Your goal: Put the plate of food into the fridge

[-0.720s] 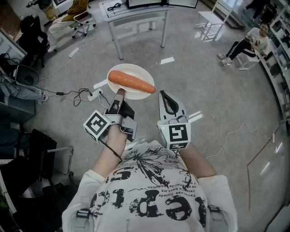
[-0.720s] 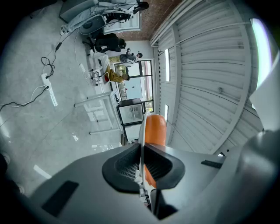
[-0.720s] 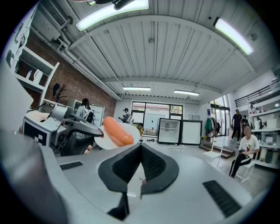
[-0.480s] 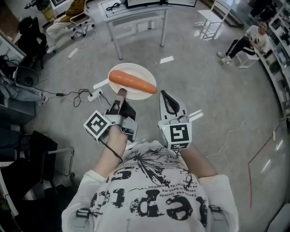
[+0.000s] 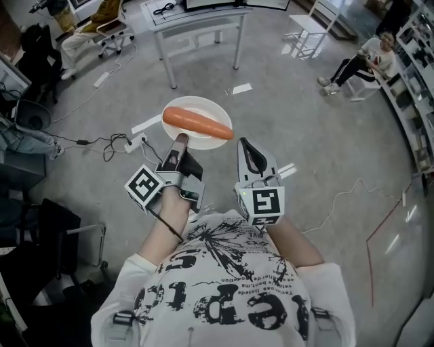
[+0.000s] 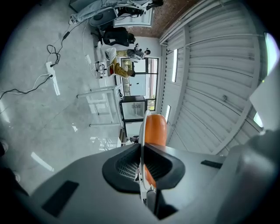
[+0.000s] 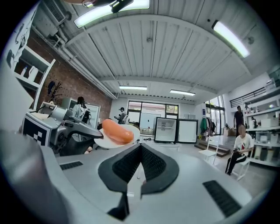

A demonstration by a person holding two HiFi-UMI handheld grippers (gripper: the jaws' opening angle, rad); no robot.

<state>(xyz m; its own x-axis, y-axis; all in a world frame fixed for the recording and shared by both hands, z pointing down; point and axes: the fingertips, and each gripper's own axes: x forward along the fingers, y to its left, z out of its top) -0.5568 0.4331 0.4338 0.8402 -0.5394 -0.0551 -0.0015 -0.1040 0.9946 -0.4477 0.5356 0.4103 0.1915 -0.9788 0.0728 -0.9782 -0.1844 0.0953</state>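
Observation:
A white plate (image 5: 198, 106) with one large orange carrot (image 5: 196, 123) on it hangs level above the floor. My left gripper (image 5: 180, 140) is shut on the plate's near rim. In the left gripper view the plate (image 6: 141, 131) shows edge-on between the closed pads, with the carrot (image 6: 155, 130) just past it. My right gripper (image 5: 245, 144) floats beside it to the right, shut with nothing in it. From the right gripper view (image 7: 141, 151) the plate (image 7: 131, 139) and carrot (image 7: 117, 131) sit up and to the left. Two small glass-door fridges (image 7: 165, 130) stand far ahead.
A grey table (image 5: 196, 20) stands ahead on the concrete floor. A power strip and cables (image 5: 115, 144) lie to the left. A seated person (image 5: 366, 57) and white chairs are at the far right, next to shelves. More people stand by the windows (image 7: 121, 114).
The table and the floor marks have slid a little up and left in the head view. Both grippers and the plate with the carrot keep the same pose.

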